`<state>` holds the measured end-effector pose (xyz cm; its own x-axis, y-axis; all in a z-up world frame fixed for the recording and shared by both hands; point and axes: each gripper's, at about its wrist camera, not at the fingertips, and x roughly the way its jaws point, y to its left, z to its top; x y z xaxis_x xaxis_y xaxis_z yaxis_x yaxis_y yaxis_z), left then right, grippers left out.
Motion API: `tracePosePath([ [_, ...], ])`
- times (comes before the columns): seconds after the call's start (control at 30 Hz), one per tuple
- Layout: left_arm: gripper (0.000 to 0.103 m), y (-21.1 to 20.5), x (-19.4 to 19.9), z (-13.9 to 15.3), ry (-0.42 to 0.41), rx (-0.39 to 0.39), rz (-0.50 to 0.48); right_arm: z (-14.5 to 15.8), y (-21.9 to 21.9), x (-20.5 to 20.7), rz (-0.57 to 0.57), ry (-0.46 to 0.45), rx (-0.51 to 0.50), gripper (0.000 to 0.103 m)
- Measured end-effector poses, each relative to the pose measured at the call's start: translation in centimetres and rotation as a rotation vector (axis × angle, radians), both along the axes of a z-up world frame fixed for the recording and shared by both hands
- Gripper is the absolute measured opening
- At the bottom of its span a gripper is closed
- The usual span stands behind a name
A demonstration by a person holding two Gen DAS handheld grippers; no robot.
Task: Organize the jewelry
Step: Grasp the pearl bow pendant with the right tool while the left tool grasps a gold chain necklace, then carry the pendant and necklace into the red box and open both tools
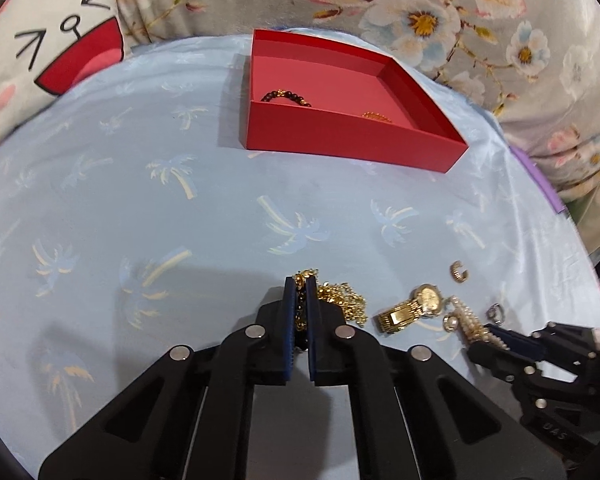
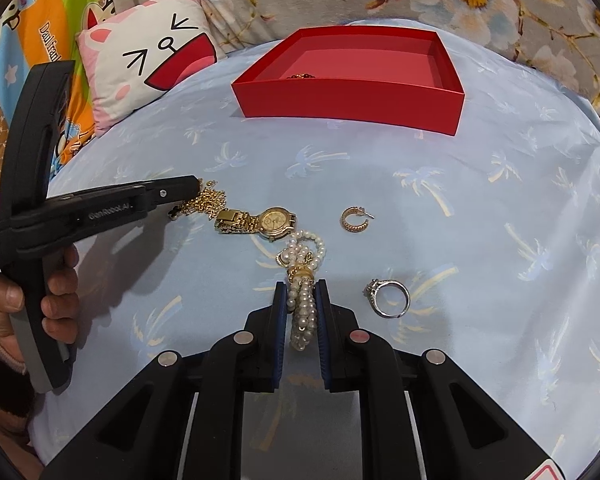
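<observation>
My left gripper (image 1: 301, 284) is shut on a gold chain necklace (image 1: 342, 302) that lies on the blue cloth; it also shows in the right wrist view (image 2: 208, 202). My right gripper (image 2: 301, 292) is shut on a pearl bracelet (image 2: 302, 280), also seen in the left wrist view (image 1: 474, 324). A gold watch (image 2: 256, 222) lies between them. A gold hoop earring (image 2: 355, 220) and a silver ring (image 2: 390, 298) lie to the right. The red box (image 1: 340, 136) holds a dark bead bracelet (image 1: 286, 96) and a gold piece (image 1: 376, 117).
A blue palm-print cloth (image 1: 140, 200) covers the surface. A cartoon-face pillow (image 2: 156, 56) lies at the far left and floral fabric (image 1: 460, 8) behind the box. The left gripper's body (image 2: 100, 208) and the hand holding it fill the right view's left side.
</observation>
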<state>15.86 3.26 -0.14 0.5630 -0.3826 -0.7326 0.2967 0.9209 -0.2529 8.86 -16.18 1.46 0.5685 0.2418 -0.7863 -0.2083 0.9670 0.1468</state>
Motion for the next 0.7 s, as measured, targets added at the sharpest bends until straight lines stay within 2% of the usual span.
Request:
tracePosePath([
  [0.4, 0.004, 1.1, -1.7, 5.7, -0.14, -0.089, -0.012, 0.8, -0.4, -0.2, -0.007, -0.032, 0.014, 0.011],
  [0.7, 0.004, 1.5, -2.5, 10.2, -0.244, -0.087, -0.011, 1.8, -1.0, -0.5, -0.018, -0.064, 0.029, 0.009],
])
